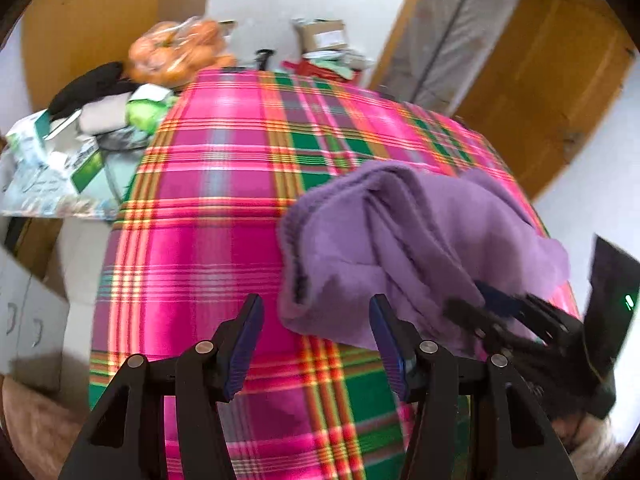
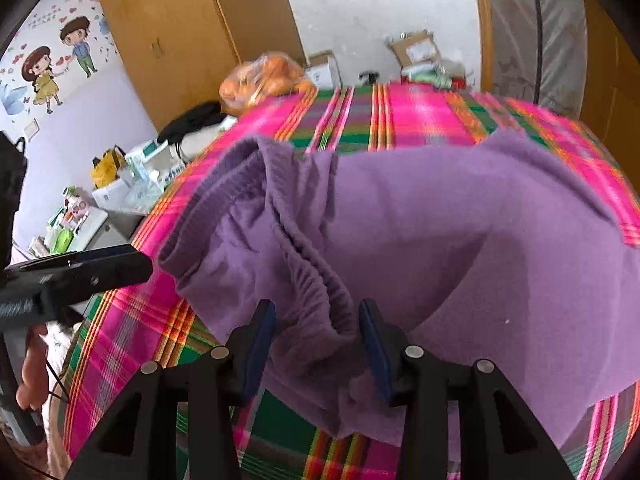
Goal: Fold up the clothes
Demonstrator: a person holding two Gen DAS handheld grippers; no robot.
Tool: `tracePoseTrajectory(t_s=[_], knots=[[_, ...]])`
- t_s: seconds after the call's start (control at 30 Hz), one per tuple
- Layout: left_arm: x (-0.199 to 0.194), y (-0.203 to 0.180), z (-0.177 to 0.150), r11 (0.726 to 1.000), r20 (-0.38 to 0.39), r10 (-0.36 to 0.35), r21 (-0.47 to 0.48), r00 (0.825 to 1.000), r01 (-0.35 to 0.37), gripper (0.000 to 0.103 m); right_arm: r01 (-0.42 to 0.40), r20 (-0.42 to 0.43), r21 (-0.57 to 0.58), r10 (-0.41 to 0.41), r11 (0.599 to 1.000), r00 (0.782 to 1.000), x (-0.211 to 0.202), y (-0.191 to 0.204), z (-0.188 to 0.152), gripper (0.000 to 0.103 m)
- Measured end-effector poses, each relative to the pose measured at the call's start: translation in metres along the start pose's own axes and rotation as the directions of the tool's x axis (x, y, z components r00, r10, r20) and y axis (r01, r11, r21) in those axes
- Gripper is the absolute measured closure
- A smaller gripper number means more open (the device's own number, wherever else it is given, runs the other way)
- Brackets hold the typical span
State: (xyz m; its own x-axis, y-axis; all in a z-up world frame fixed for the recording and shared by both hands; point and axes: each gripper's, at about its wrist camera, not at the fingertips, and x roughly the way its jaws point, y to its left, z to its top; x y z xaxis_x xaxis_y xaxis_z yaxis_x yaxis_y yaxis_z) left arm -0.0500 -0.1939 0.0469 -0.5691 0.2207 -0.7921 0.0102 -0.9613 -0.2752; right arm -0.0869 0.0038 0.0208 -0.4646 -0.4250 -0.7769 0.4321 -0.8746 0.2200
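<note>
A purple knit garment [image 2: 440,232] lies bunched on the pink and green plaid cloth [image 1: 208,208] that covers the table. Its ribbed hem fold [image 2: 316,296] runs between the jaws of my right gripper [image 2: 316,316]. The pads stand apart and the fold lies loosely between them. In the left wrist view the garment [image 1: 400,240] sits right of centre, and the right gripper [image 1: 476,300] shows blurred at its near right edge. My left gripper [image 1: 316,312] is open over the plaid, just left of the garment's near corner, with nothing gripped. It also appears from the side, the left gripper [image 2: 136,266].
A bag of oranges [image 1: 180,52] sits at the table's far left corner. Cardboard boxes [image 1: 324,36] stand beyond the far edge. Boxes, packets and dark clothing [image 1: 80,128] clutter a low surface to the left. Wooden wardrobes stand behind. A hand [image 2: 32,368] shows at lower left.
</note>
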Motion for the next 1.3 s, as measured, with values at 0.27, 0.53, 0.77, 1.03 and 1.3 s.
tracePoseTrajectory(t_s=[0.27, 0.53, 0.77, 1.03, 1.3], knots=[[0.012, -0.025, -0.011, 0.993, -0.031, -0.076, 0.086, 0.997, 0.079, 0.045, -0.109, 0.048, -0.007, 0.109, 0.994, 0.993, -0.018, 0.004, 0.012, 0.090], [0.018, -0.052, -0.014, 0.978, -0.019, -0.132, 0.162, 0.991, 0.133, 0.045, -0.278, 0.099, 0.065, 0.271, 0.958, 0.957, -0.031, 0.005, 0.039, 0.091], [0.025, -0.062, -0.012, 0.982, -0.011, -0.111, 0.152, 0.994, 0.111, 0.045, -0.365, 0.104, 0.077, 0.357, 0.928, 0.928, -0.032, 0.013, 0.046, 0.091], [0.037, -0.055, -0.003, 0.990, -0.026, -0.129, 0.057, 0.991, 0.130, 0.045, -0.382, 0.101, 0.102, 0.372, 0.919, 0.923, -0.029, 0.007, 0.044, 0.090], [0.046, -0.046, -0.003, 0.994, -0.044, -0.112, -0.010, 0.993, 0.111, 0.070, -0.389, 0.090, 0.127, 0.380, 0.912, 0.920, -0.024, 0.000, 0.039, 0.089]])
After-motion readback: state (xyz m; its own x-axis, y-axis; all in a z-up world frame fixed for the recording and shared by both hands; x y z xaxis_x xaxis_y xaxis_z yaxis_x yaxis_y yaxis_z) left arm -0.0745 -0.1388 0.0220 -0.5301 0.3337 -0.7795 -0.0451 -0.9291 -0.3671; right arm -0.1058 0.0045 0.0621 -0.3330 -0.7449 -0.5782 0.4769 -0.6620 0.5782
